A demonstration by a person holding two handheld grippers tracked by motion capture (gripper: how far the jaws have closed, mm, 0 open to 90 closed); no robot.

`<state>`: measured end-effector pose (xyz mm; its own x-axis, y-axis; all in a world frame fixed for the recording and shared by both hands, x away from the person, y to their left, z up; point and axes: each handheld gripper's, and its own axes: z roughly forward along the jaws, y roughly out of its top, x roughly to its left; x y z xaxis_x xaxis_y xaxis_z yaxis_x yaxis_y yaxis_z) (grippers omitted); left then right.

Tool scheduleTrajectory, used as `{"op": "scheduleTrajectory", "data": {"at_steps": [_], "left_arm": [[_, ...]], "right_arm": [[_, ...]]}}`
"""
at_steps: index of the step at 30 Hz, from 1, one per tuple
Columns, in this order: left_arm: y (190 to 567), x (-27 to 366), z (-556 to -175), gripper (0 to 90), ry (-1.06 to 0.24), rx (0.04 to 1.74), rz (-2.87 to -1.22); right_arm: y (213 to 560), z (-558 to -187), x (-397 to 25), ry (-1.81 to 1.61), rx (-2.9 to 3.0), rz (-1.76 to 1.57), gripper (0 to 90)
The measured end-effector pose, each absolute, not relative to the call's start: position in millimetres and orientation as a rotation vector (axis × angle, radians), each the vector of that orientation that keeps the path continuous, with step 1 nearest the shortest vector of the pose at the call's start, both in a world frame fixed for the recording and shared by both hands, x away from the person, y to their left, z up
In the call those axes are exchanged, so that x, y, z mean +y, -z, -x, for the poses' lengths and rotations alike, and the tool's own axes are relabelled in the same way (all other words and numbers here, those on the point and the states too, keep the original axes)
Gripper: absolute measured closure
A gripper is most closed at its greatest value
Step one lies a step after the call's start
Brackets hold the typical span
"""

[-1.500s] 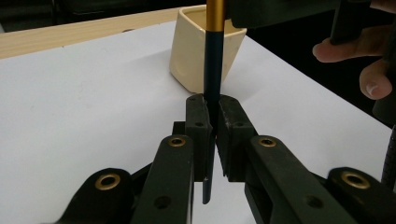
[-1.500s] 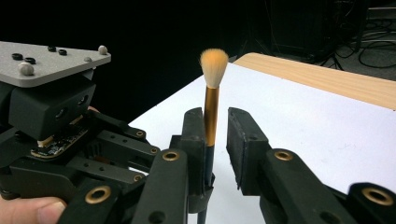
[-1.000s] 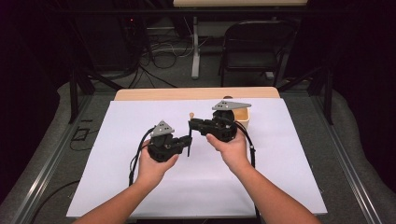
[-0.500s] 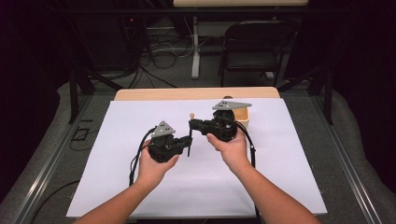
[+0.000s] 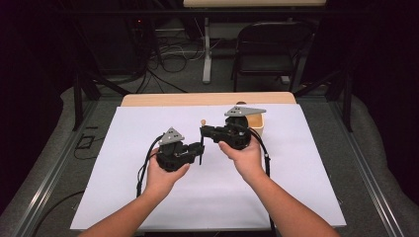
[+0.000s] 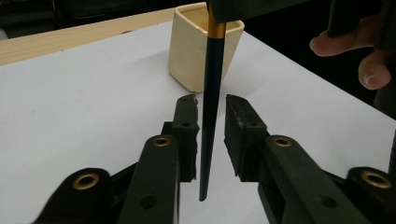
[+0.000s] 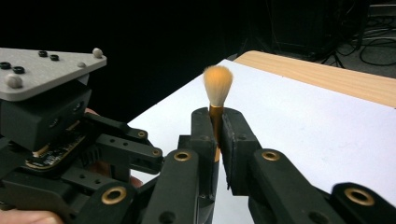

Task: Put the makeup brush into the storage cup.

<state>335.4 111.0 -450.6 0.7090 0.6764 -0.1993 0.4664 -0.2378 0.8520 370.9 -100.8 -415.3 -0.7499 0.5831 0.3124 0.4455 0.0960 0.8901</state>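
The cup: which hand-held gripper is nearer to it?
Right. The right hand-held gripper is just beside the cup; the left hand-held gripper is farther, toward the person.

In left gripper view the brush [image 6: 210, 107] top was cut off by upper edge, bristles not visible. In right gripper view its handle was hidden behind the right gripper [image 7: 215, 126] jaws. In high view the cup [image 5: 257, 123] was partly covered by that gripper; brush too small to tell details.
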Motion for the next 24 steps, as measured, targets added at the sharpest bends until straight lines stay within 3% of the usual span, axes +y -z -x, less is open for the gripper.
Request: {"op": "scheduleTrajectory", "data": {"at_steps": [18, 24], "left_arm": [[448.2, 123.0, -339.7, 50.5, -0.309, 0.896, -1.889], [446.4, 130.9, -341.5, 47.4, -0.307, 0.903, -1.894]], "right_arm": [[413.1, -374.7, -107.5, -1.691, 2.208, -1.049, 83.9], [413.0, -376.5, -110.2, -1.677, 2.202, -1.051, 83.9]]}}
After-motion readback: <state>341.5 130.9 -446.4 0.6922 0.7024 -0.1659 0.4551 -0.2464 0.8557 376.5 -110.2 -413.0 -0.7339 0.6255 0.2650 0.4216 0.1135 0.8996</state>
